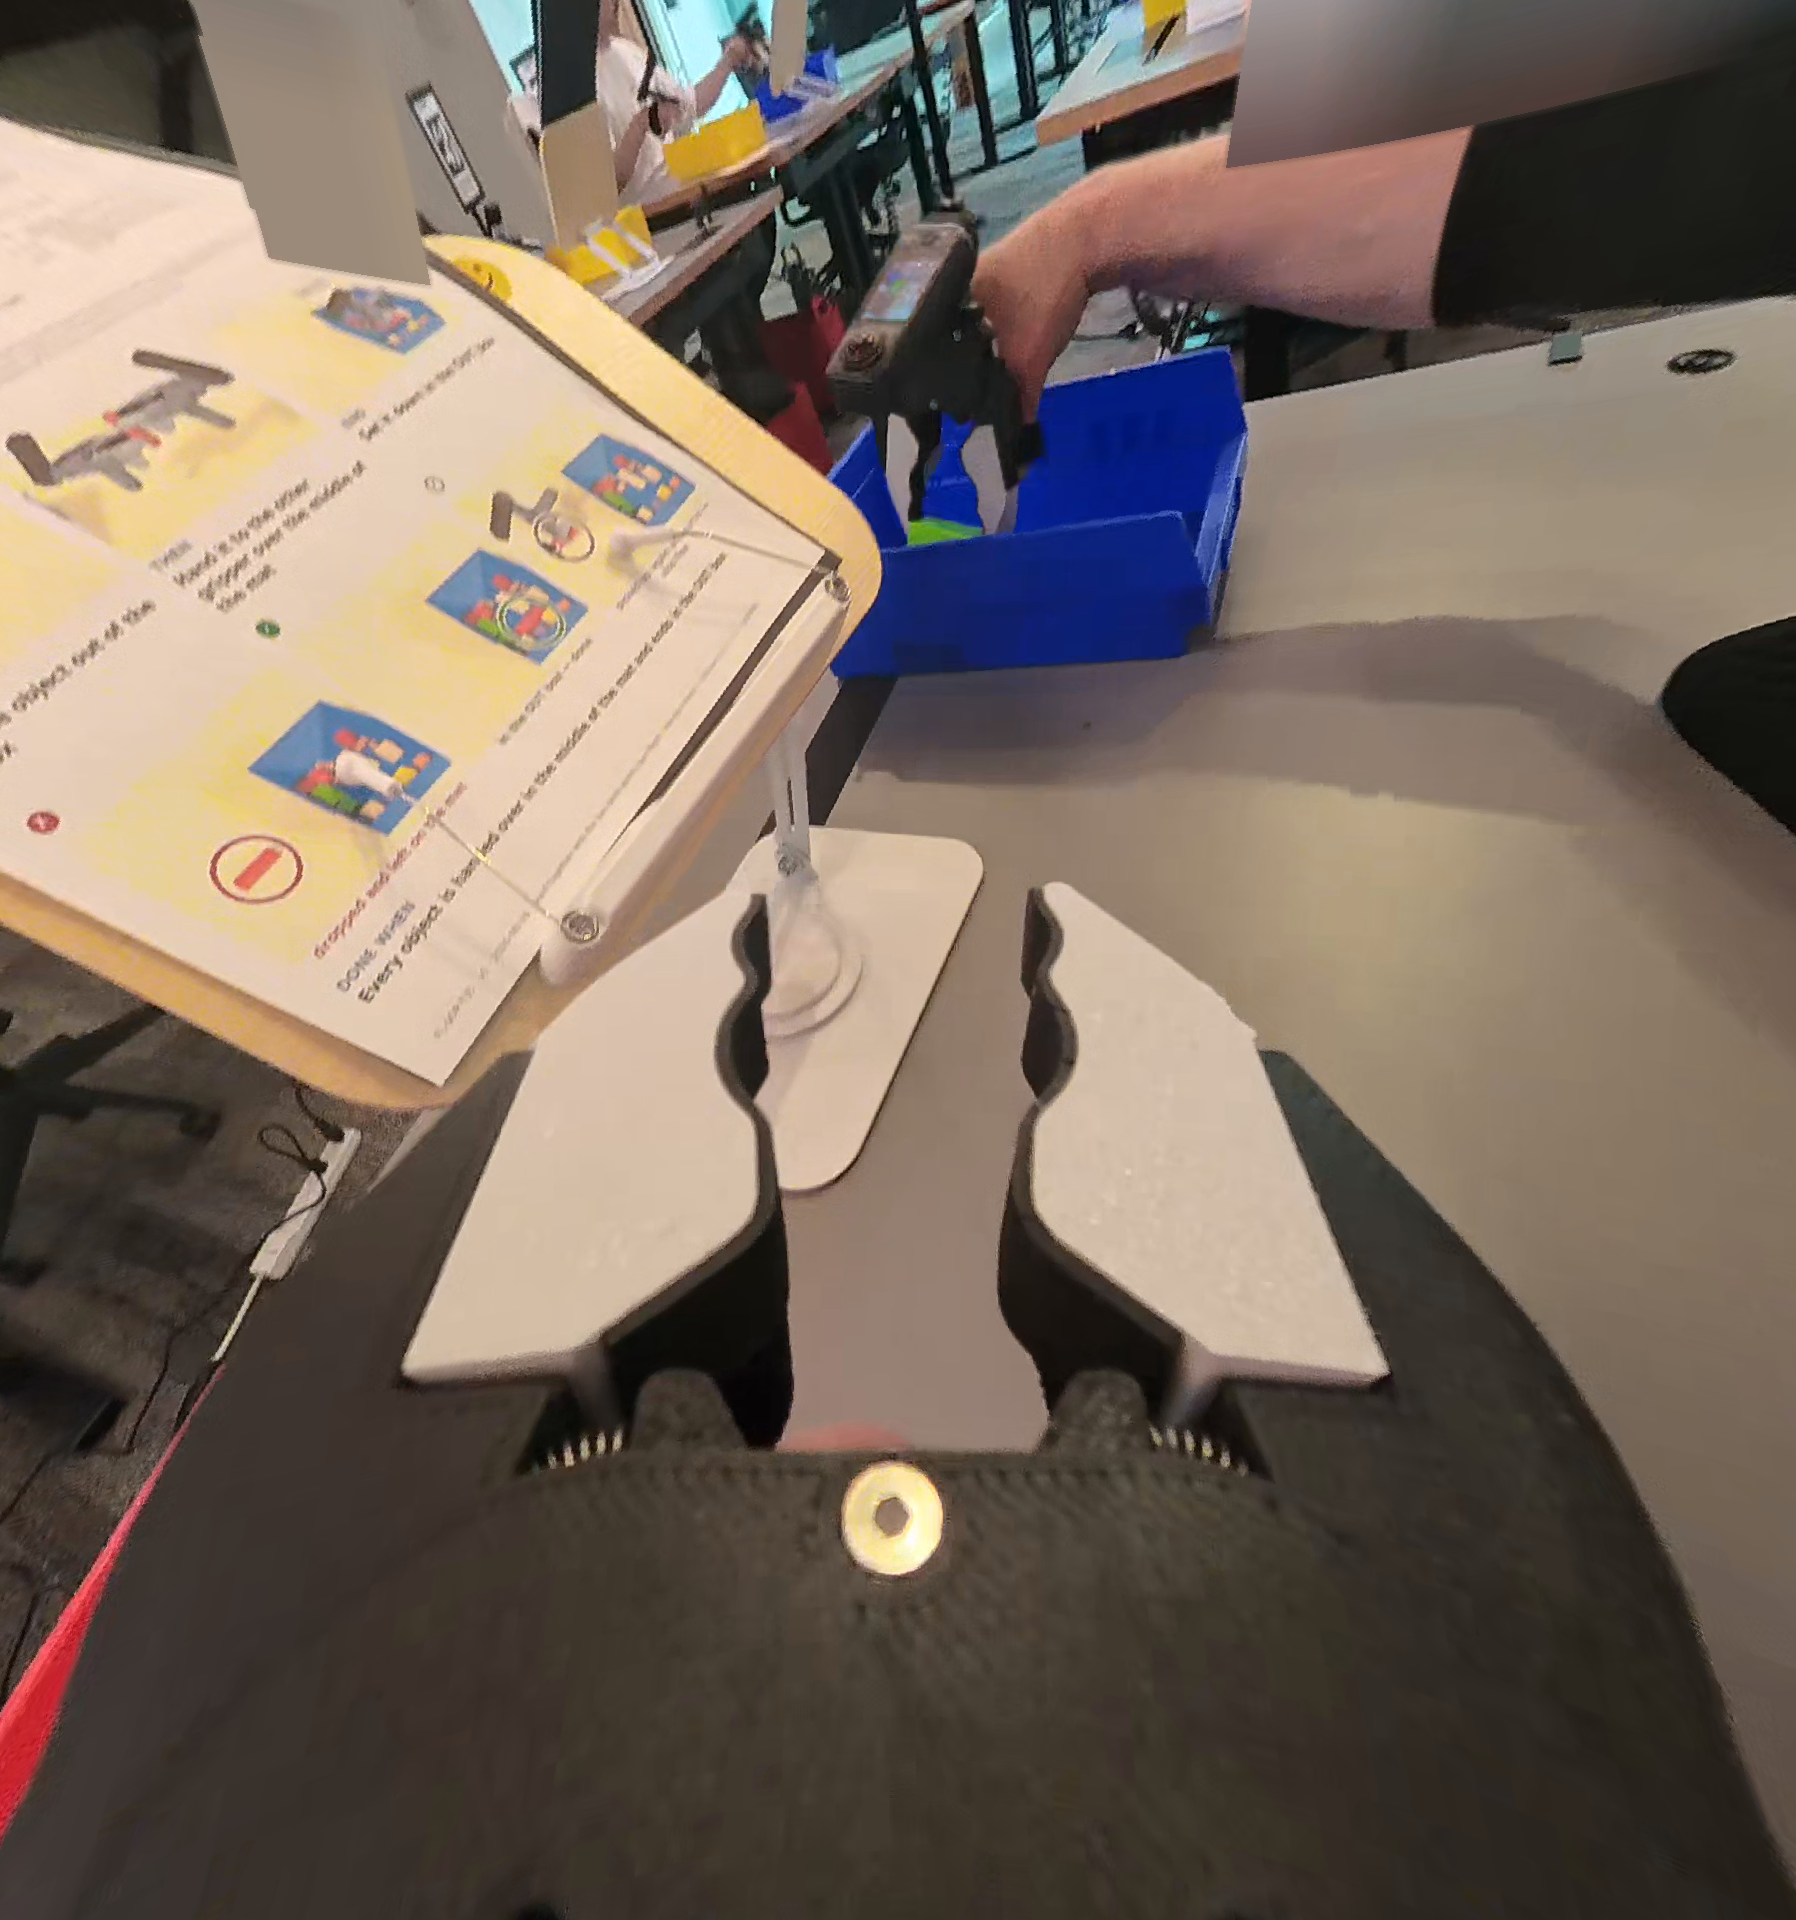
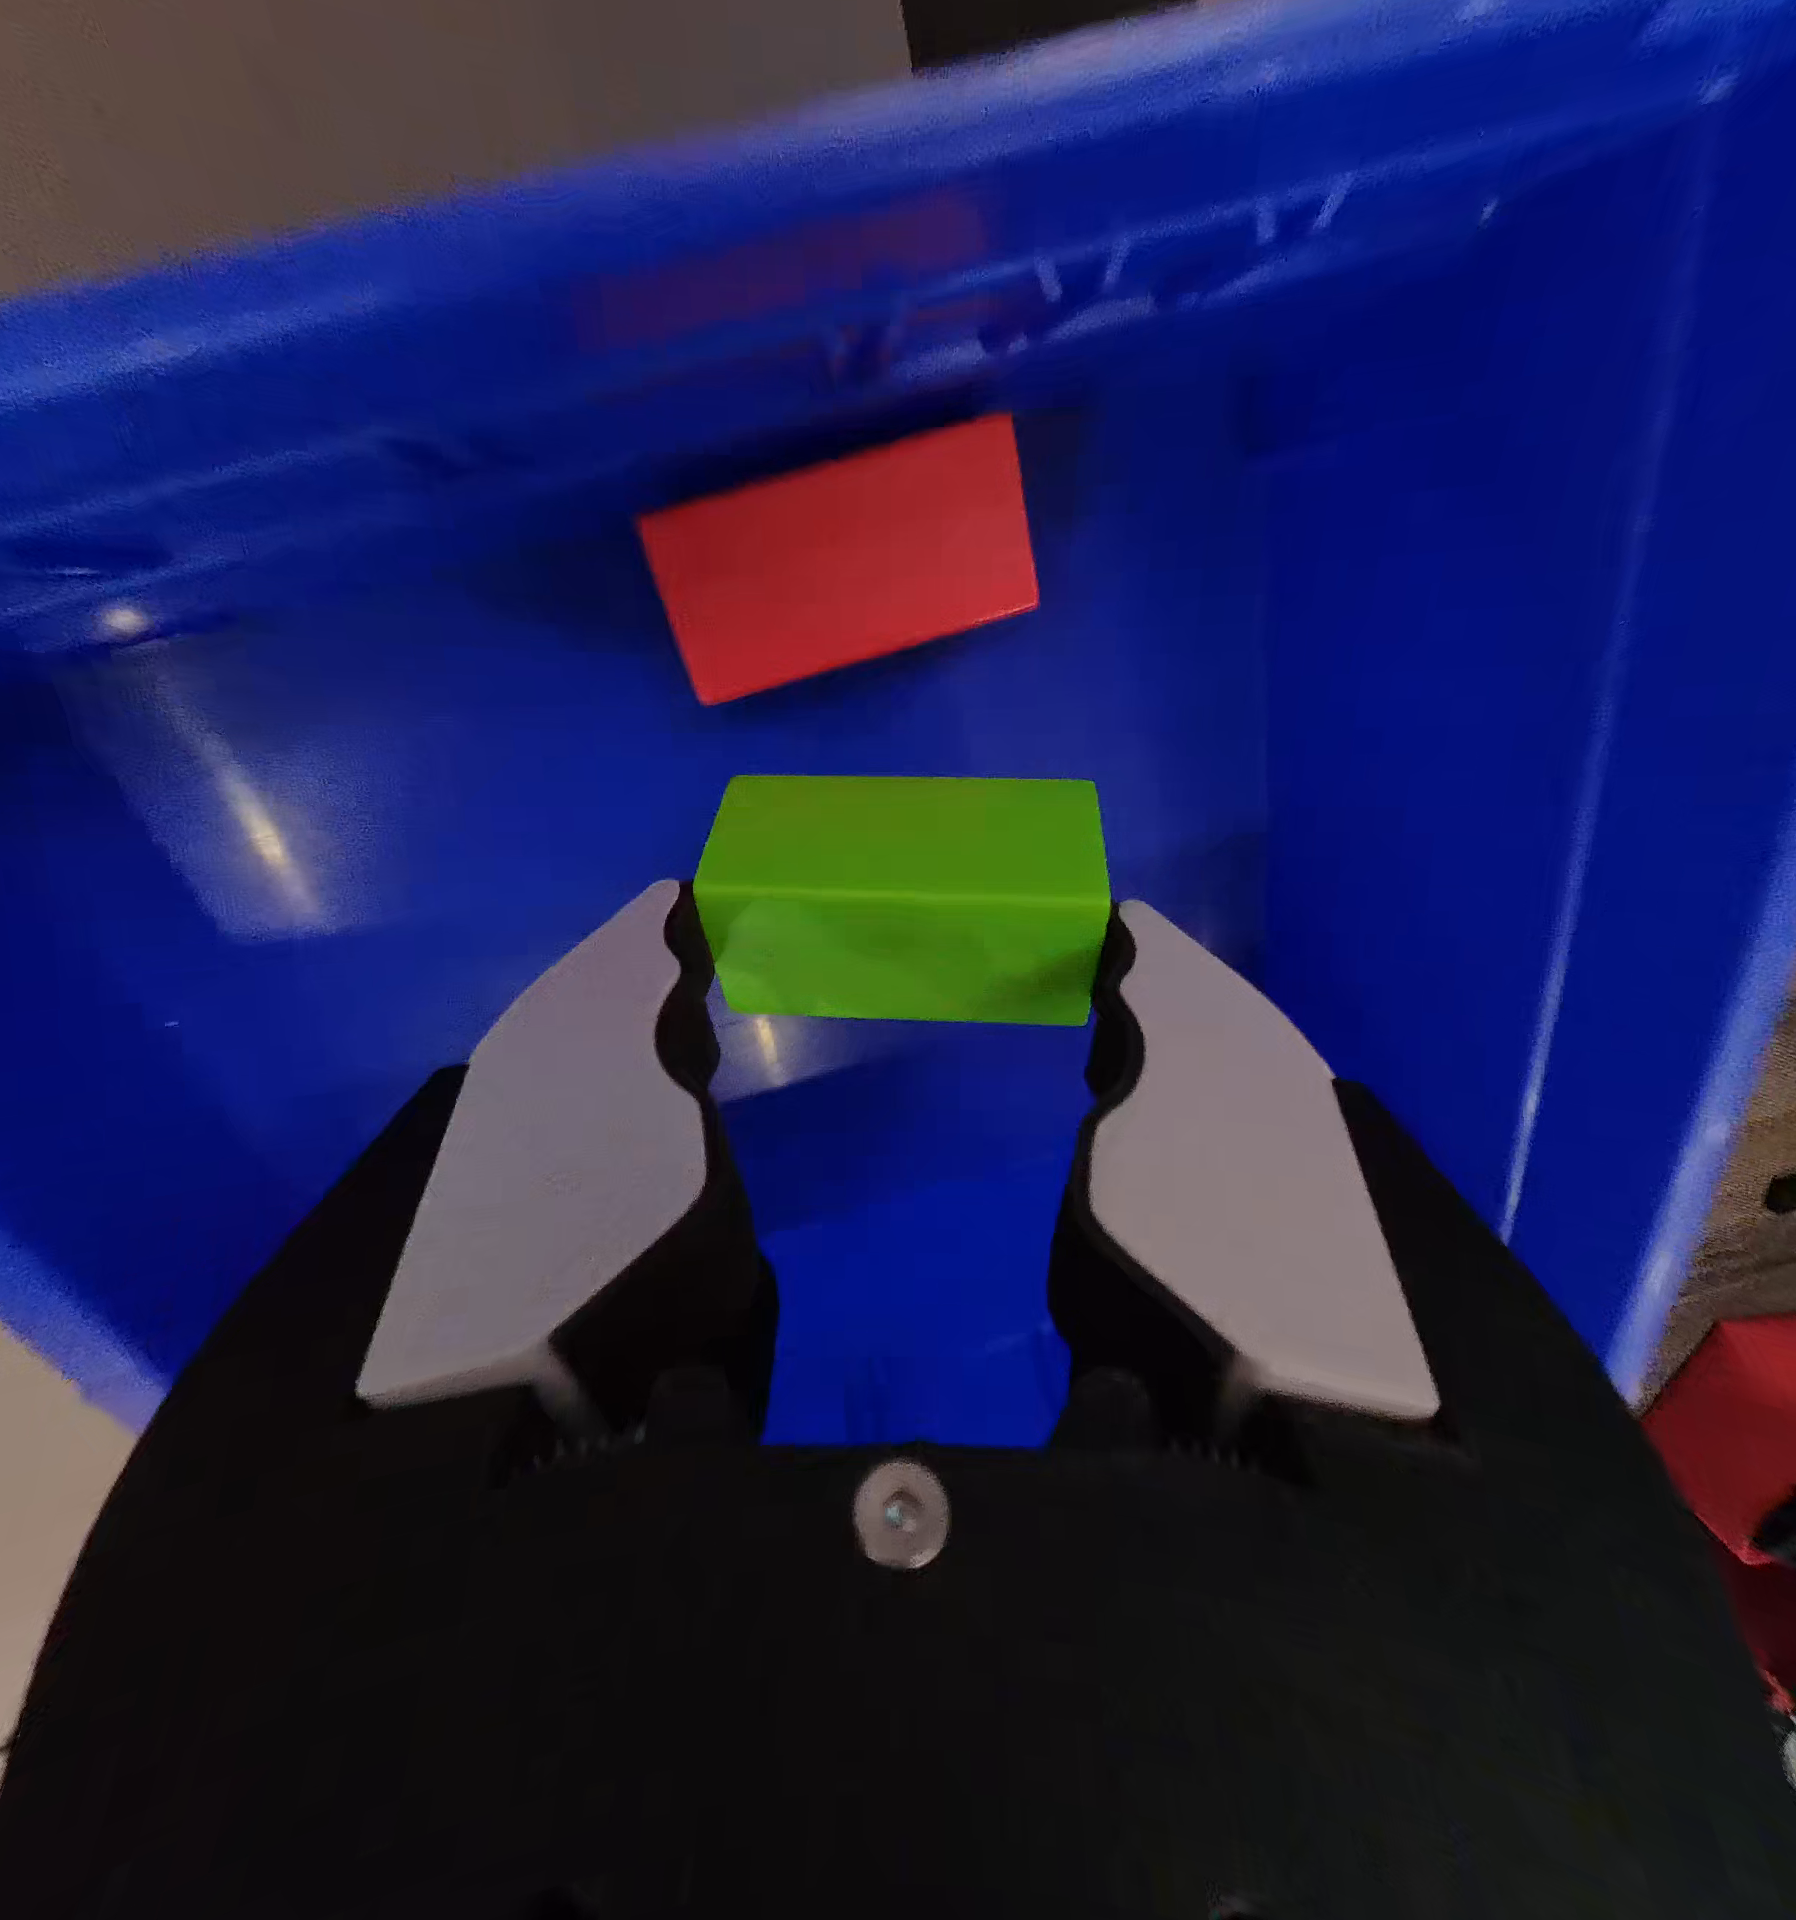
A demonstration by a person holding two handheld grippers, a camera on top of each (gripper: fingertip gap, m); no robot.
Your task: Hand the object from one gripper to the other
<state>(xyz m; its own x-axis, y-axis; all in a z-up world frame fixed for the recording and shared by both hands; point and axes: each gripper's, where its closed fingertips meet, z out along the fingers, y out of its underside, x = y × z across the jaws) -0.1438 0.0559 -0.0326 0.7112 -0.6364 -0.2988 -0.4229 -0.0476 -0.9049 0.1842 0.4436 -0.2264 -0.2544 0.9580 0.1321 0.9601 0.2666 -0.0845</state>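
My right gripper [image 2: 899, 961] has its fingers clamped on the green block [image 2: 899, 899] inside the blue bin [image 2: 1496, 623], apparently just lifted. My left gripper [image 1: 894, 997] waits part-open, empty, over the surface [image 1: 1393, 883]. Next: carry the block across.

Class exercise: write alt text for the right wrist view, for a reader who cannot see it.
The right tongs grip a green block by its two ends, inside a blue bin. A red block lies on the bin floor beyond it.
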